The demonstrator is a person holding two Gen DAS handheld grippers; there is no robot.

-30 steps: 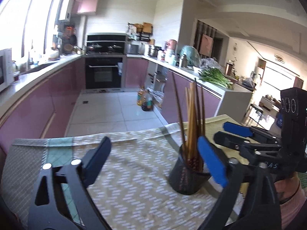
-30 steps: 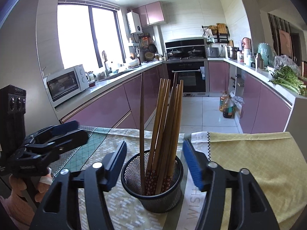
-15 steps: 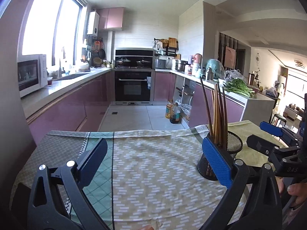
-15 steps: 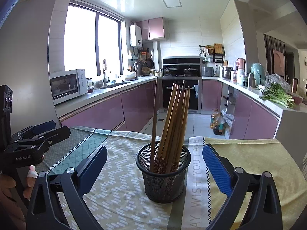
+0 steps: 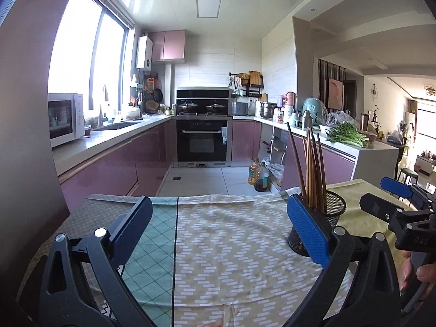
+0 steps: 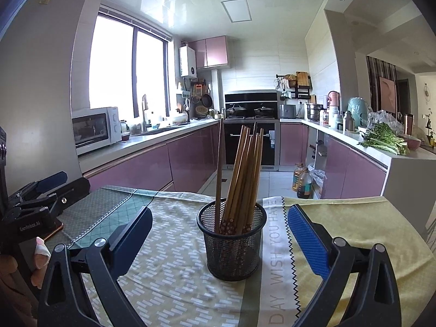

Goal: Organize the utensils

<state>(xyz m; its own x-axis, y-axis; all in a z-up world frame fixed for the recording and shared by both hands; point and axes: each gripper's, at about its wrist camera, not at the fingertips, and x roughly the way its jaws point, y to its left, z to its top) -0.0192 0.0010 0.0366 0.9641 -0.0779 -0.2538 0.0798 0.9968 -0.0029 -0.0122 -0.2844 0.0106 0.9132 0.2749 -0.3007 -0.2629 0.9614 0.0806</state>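
Left gripper (image 5: 218,231), seen from its own wrist camera: both black arms rise from the lower corners of the frame, and the blue-padded fingers (image 5: 308,231) stand wide apart with nothing pressed between them. Right gripper (image 6: 219,234), own wrist view: the same spread pose, jaws fully parted and pads touching nothing. Each gripper also appears side-on at the edge of the other's view, pointing slightly downward. A person's fingers (image 5: 419,272) wrap the right handle; the hand (image 6: 32,261) on the left handle seems to carry a pale wrap on one fingertip, though distortion there is strong.
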